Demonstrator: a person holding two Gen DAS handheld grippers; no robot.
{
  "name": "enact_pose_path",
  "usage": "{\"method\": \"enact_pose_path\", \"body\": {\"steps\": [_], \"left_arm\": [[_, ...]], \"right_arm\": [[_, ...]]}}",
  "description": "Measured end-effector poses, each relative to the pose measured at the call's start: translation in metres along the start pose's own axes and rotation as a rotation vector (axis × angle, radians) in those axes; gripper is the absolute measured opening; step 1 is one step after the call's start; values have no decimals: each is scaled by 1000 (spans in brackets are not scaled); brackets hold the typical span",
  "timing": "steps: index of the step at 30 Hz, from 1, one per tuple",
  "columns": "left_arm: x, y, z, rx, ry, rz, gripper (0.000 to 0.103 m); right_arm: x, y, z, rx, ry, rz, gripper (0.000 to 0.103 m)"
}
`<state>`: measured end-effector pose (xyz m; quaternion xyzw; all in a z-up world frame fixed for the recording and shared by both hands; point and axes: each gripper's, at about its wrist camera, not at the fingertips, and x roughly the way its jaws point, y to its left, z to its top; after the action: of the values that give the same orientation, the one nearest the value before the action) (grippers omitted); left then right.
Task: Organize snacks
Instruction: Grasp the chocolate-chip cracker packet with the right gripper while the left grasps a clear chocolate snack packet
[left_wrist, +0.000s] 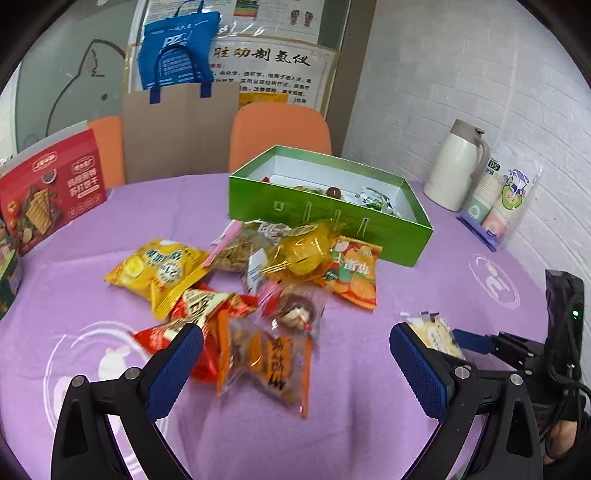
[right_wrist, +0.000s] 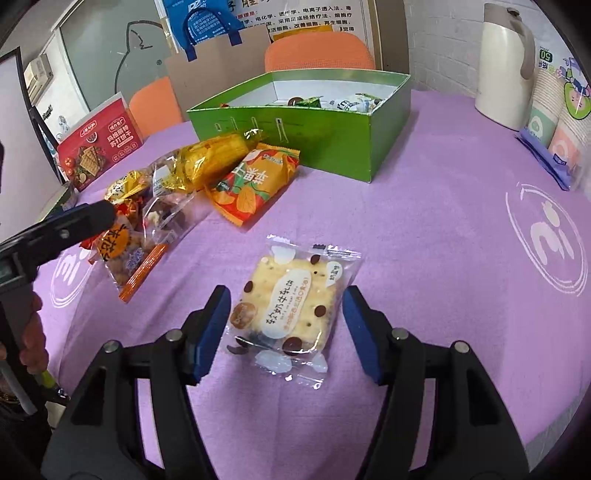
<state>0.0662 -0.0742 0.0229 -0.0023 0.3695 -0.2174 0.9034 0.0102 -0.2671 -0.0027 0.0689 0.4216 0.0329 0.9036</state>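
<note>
Even, diffuse indoor light is filling both views; its source is not showing. Shadows are lying soft and faint under the snack packets (left_wrist: 258, 354). Glare is glinting off the gold wrapper (right_wrist: 214, 155). The nearest packets in the left view are smearing with motion blur. Fisheye distortion is bending the wall (left_wrist: 461, 74), and black vignetting is closing the corners.

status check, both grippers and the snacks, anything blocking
Left gripper open over snack pile, holding nothing. Right gripper open, straddling cracker packet, not closed. Green box open, partly filled. Path to box clear.
</note>
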Motion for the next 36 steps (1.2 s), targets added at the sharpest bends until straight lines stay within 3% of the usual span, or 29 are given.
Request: {"method": "enact_pose_path", "body": {"steps": [2,5,7,9,12,14,16,20,26,31,32,34,36], "left_arm": [[20,-2,8,-10,38,-10,101],[40,-5,17,-21,68,-40,97],[53,-10,22,21,75,-8,93],[67,-10,21,46,110,39,86],[76,-8,18,46,136,35,76],[76,-10,16,59,150,29,57],[75,-12,14,67,161,29,48],[70,-20,10,74,166,-58,48],[82,-21,13,57,184,-21,60],[80,-17,13,46,192,-53,51],[78,-18,12,55,195,-56,50],[75,-19,12,69,199,-57,50],[75,-21,12,84,197,-49,50]], "right_arm": [[-4,-1,1,5,-14,-24,81],[-7,-8,1,20,-22,-13,82],[-7,-10,0,27,-21,-15,82],[-6,-11,-1,26,-20,-18,82],[-1,-9,-2,13,-9,-32,82],[4,-5,-2,3,0,-32,82],[6,-2,-2,-2,5,-15,82],[10,1,-3,-13,15,-22,82],[12,5,-1,-4,7,-17,82],[20,16,-3,-53,6,-51,82],[20,16,-4,-64,3,-59,80],[18,16,-7,-75,-3,-87,66],[17,12,-7,-65,-4,-86,66]]}}
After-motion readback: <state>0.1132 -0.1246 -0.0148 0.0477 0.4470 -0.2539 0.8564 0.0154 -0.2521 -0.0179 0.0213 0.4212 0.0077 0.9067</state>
